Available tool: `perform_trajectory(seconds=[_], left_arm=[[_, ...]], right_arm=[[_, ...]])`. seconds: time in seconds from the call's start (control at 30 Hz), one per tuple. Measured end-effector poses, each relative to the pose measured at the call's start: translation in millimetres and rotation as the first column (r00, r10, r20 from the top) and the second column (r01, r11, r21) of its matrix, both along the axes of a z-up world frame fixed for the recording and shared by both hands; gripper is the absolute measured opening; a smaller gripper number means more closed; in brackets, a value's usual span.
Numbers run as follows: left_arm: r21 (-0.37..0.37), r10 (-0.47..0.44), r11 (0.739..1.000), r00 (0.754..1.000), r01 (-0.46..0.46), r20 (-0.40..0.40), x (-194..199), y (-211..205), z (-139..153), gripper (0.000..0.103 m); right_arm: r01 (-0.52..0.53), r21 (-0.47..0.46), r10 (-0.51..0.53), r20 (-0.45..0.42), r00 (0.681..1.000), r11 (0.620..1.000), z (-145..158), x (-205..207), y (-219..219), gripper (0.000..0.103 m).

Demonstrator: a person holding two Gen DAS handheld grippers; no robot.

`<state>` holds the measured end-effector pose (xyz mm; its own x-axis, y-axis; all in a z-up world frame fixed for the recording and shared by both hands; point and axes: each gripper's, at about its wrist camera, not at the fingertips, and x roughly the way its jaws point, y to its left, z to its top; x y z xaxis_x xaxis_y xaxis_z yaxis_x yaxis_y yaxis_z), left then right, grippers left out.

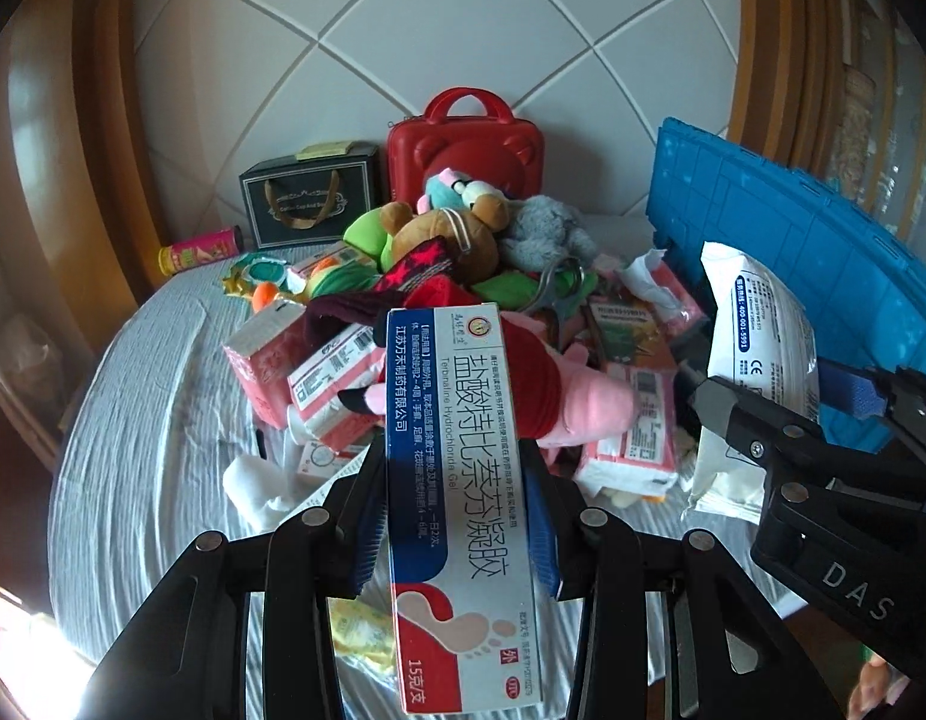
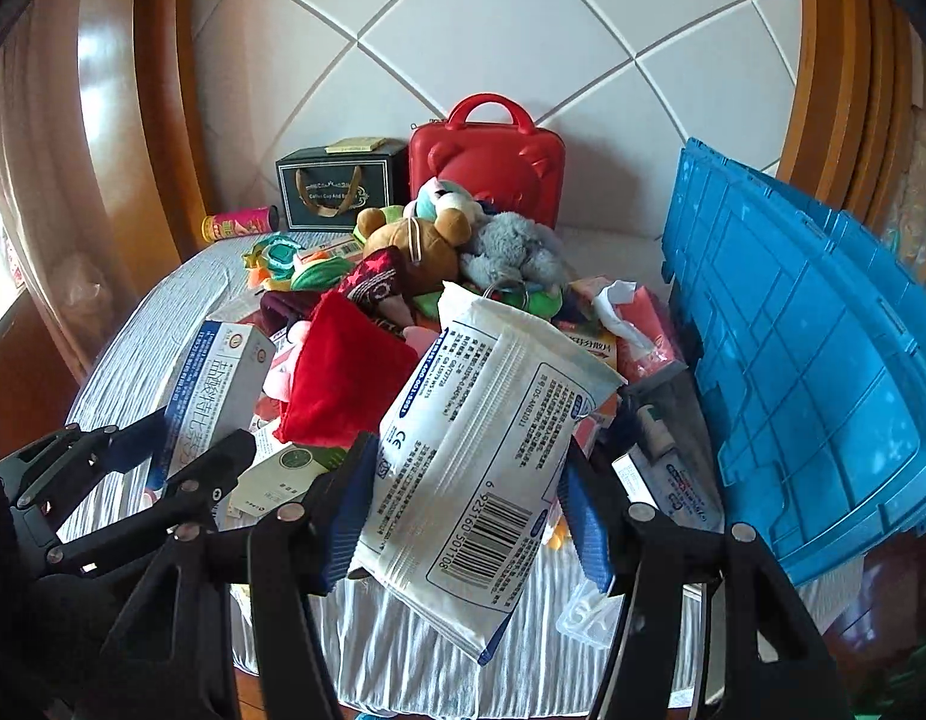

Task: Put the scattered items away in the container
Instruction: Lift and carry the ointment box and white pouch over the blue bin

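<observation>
Two handheld grippers each lift an item above a cluttered table.

The left gripper [image 1: 457, 516] clamps a long cardboard ointment box [image 1: 457, 480], long axis pointing away; the right gripper [image 2: 469, 498] clamps a crinkly white mask packet [image 2: 481, 438] (barcode nearest). Beside them, a ribbed blue plastic crate [image 2: 811, 360] stands with its lid raised.
</observation>
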<state>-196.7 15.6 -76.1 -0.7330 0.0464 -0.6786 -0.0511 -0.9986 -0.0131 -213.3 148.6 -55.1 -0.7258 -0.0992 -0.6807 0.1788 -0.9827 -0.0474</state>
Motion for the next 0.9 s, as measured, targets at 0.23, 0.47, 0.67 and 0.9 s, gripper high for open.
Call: perform_trajectory(seconds=[0.23, 0.47, 0.67, 0.9], left_arm=[[0.011, -0.026, 1.000, 0.993, 0.028, -0.114, -5.2, 56.2, 48.2, 0.040], [0.029, -0.051, 0.998, 0.971, 0.060, -0.234, -12.0, 126.6, 99.4, 0.040], [0.060, -0.132, 0.986, 0.948, 0.156, -0.288, -25.4, 232.5, 133.7, 0.040], [0.047, -0.222, 0.970, 0.943, 0.240, -0.246, -48.7, 351.2, 135.7, 0.040]], right_arm=[[0.036, 0.002, -0.036, -0.111, 0.993, 0.999, 50.7, -0.2, 45.8, 0.058], [0.110, -0.013, -0.110, -0.231, 0.967, 0.994, 104.4, 5.8, 153.3, 0.058], [0.212, -0.003, -0.205, -0.278, 0.939, 0.977, 129.0, 11.3, 266.8, 0.058], [0.306, 0.033, -0.288, -0.255, 0.923, 0.951, 127.2, -5.7, 375.7, 0.058]])
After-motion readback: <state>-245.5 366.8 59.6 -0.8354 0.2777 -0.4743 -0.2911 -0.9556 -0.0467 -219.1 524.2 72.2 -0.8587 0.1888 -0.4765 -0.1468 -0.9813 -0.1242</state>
